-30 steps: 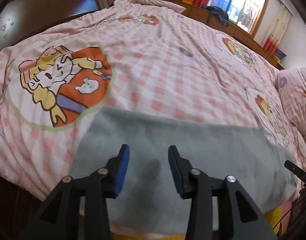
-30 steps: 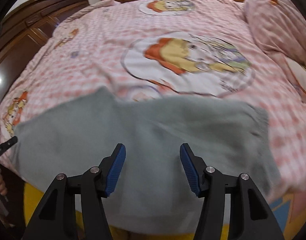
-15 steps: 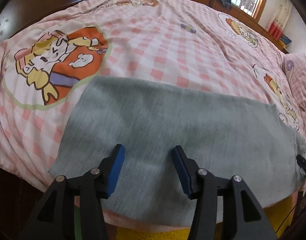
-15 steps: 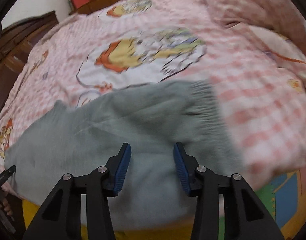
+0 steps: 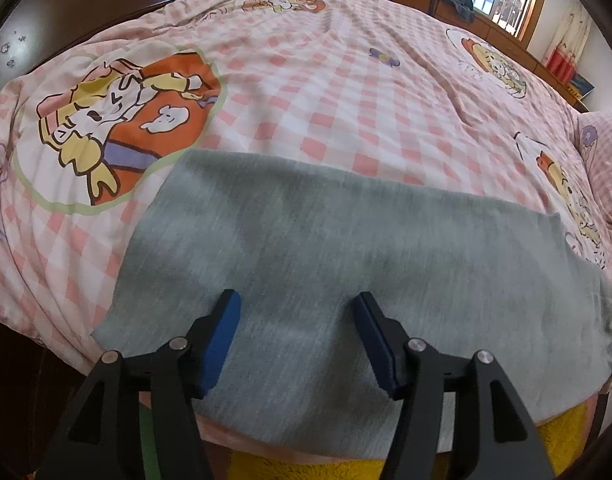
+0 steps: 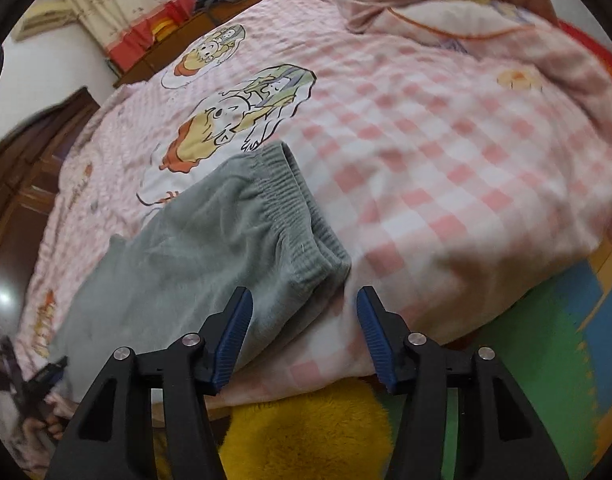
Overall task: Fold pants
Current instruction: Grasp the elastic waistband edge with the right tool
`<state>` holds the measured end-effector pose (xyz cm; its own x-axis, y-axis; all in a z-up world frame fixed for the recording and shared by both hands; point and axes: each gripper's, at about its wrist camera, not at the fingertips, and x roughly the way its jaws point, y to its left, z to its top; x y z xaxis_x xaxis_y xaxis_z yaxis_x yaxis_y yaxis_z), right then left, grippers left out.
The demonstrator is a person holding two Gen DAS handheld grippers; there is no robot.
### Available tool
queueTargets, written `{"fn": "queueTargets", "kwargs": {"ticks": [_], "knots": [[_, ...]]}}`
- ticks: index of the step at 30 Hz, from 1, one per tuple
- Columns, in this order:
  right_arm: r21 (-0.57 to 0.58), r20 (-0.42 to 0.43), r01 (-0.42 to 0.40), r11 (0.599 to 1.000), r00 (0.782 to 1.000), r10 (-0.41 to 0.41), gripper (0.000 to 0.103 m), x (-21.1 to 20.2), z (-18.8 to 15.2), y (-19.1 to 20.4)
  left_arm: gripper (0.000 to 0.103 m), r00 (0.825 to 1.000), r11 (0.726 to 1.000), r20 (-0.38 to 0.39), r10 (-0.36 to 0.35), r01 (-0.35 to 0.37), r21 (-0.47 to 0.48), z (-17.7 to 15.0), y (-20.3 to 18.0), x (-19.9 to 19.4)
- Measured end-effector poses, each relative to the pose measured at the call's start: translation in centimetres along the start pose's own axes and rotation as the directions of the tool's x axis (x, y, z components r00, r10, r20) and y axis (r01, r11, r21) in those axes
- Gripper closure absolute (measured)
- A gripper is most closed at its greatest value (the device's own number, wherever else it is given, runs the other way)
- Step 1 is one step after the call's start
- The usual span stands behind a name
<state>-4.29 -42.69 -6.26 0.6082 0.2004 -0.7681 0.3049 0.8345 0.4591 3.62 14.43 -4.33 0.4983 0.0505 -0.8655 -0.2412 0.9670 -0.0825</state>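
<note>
Grey knit pants (image 5: 346, 248) lie flat along the near edge of the bed, on a pink checked quilt (image 5: 326, 80) printed with cartoon figures. In the left wrist view the left gripper (image 5: 297, 336) hangs over the plain leg cloth, its blue-padded fingers (image 5: 221, 336) having just spread wider, apart and holding nothing. The right wrist view alone shows the ribbed elastic waistband (image 6: 293, 216), lying toward the pillow (image 6: 446, 8). The right gripper (image 6: 303, 334) hovers by the waistband's near corner, fingers just reopened and apart; whether one pad brushes the cloth is hard to judge through the blur.
</note>
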Motion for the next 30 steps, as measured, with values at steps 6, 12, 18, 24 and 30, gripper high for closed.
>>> {"fn": "queueTargets", "kwargs": {"ticks": [6,12,18,24,30], "knots": [[0.043,0.022,-0.087,0.995,0.996,0.086,0.047,0.7,-0.1,-0.9,0.040,1.000,1.000,-0.004,0.018,-0.018,-0.003,0.1,-0.3,0.1],[0.081,0.025,-0.144,0.986,0.989,0.143,0.048,-0.2,-0.7,-0.8,0.039,1.000,1.000,-0.003,0.030,-0.030,0.001,0.1,-0.4,0.2],[0.068,-0.022,-0.179,0.982,0.983,0.181,0.048,1.0,-1.8,0.4,0.039,0.999,0.999,-0.002,0.034,-0.034,0.003,0.1,-0.5,0.3],[0.111,0.023,-0.160,0.981,0.987,0.158,0.048,1.4,-0.8,-0.5,0.039,1.000,1.000,-0.002,0.026,-0.026,0.009,0.1,-0.3,0.2],[0.116,0.083,-0.111,0.987,0.991,0.102,0.080,1.8,-0.2,-0.6,0.038,0.999,0.999,0.004,0.033,-0.033,0.014,0.1,-0.2,0.3]]}}
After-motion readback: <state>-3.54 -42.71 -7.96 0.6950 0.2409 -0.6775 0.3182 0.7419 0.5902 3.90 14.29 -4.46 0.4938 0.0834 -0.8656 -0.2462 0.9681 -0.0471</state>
